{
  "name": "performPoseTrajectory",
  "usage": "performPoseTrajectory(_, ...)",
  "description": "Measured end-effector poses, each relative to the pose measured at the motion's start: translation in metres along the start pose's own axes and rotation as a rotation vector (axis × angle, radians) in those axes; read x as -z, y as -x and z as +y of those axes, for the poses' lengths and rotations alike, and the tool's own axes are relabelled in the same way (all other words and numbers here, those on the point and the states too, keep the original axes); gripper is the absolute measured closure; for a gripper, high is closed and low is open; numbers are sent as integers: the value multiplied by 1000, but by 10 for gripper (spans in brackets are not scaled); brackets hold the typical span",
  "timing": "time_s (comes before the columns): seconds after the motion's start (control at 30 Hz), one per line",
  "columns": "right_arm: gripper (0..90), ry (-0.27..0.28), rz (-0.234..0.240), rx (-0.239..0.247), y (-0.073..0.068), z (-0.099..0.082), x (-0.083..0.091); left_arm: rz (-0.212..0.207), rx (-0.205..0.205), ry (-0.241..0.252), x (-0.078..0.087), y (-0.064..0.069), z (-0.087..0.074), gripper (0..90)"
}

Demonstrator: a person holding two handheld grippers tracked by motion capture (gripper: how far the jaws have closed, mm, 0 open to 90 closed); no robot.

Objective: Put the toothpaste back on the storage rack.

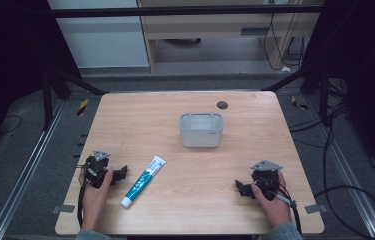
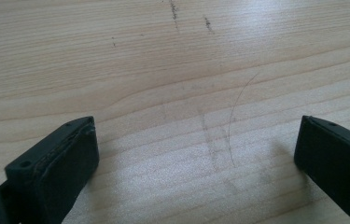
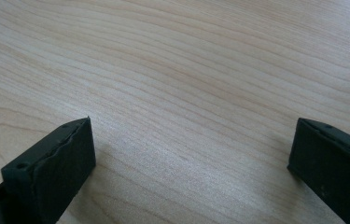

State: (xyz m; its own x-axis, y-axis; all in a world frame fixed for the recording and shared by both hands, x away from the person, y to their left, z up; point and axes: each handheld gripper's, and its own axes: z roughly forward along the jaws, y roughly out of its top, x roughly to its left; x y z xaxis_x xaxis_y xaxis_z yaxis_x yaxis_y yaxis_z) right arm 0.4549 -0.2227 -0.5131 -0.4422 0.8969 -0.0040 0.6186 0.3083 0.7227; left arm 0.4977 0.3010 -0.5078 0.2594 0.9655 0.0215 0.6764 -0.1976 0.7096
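both grippers (image 1: 120,173) (image 1: 240,188) rest low, jaws spread.

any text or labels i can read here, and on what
None can be read as it stands.
toothpaste tube: teal printing runs along its white body, too small and blurred to read.
grey bin: a faint dark mark on its right wall, too small to tell whether it is text.
Wooden table: scratches and scuffs, no writing.
left tool and right tool: no label visible.
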Motion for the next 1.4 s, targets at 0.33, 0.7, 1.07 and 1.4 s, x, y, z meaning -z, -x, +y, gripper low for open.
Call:
performPoseTrajectory(0.33,6,0,0,2,-1,-1,1,5,7,-1,5,2,-4,0)
performPoseTrajectory(0.7,5,0,1,2,-1,-1,1,20,42,113,27,-8,-7,31)
performPoseTrajectory(1.07,6,0,1,2,-1,-1,1,-41,67,222,39,1,-6,22)
performPoseTrajectory(1.4,6,2,-2,9,0,-1,1,-95,-92,137,57,26,28,33)
